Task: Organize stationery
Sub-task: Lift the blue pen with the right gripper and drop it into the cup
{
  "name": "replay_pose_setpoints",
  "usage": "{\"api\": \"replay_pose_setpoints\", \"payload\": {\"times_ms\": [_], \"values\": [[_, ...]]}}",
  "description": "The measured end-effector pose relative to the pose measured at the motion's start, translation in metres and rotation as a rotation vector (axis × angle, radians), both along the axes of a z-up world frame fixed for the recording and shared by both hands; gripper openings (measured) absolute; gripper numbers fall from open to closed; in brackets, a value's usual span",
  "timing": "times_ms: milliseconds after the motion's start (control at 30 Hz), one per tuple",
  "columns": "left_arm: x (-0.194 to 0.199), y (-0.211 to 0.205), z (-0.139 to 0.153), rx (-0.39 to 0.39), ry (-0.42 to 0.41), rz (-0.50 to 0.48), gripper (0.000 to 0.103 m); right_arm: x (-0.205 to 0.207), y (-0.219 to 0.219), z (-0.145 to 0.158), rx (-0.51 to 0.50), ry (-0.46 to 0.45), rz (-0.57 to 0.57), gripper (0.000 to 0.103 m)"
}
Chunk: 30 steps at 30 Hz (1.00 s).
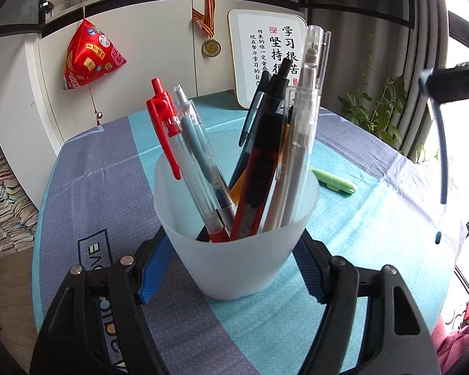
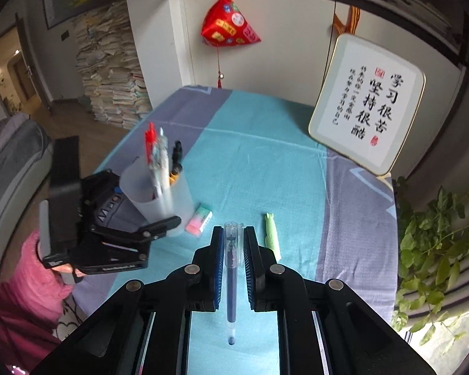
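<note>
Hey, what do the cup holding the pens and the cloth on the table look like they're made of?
The cup looks like frosted translucent plastic: the pens show as blurred shapes through its matte wall. The cloth seems to be woven fabric, perhaps cotton, with a fine herringbone texture, soft creases and printed teal and grey-purple blocks.

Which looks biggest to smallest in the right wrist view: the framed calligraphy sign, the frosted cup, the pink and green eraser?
1. Framed calligraphy sign
2. Frosted cup, clamped by the left gripper
3. Pink and green eraser

This is apparent size only; the fisheye lens and differing distances skew it.
</note>
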<state>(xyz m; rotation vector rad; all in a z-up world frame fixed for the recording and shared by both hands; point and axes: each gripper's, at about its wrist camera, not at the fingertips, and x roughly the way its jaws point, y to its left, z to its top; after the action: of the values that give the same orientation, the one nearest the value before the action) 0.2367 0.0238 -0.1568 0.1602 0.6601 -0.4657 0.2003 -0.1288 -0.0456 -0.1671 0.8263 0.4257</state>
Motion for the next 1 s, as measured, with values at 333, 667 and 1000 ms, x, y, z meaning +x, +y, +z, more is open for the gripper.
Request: {"api": "replay_pose_setpoints", "payload": {"times_ms": [333,667,1000], "values": [[0.000,0.000,0.000,0.000,0.000,0.000,0.071,-0.023,0.023,0.079,0.208,-0.198,0.087,0.013],[0.000,0.000,0.000,0.000,0.000,0.000,0.071,0.032,0.048,0.063,0.353,-0.171,0.088,0.013],[0.001,0.000,0.000,0.000,0.000,0.000,0.071,0.051,0.060,0.034,0.344,-0.154,0.115,0.013]]}}
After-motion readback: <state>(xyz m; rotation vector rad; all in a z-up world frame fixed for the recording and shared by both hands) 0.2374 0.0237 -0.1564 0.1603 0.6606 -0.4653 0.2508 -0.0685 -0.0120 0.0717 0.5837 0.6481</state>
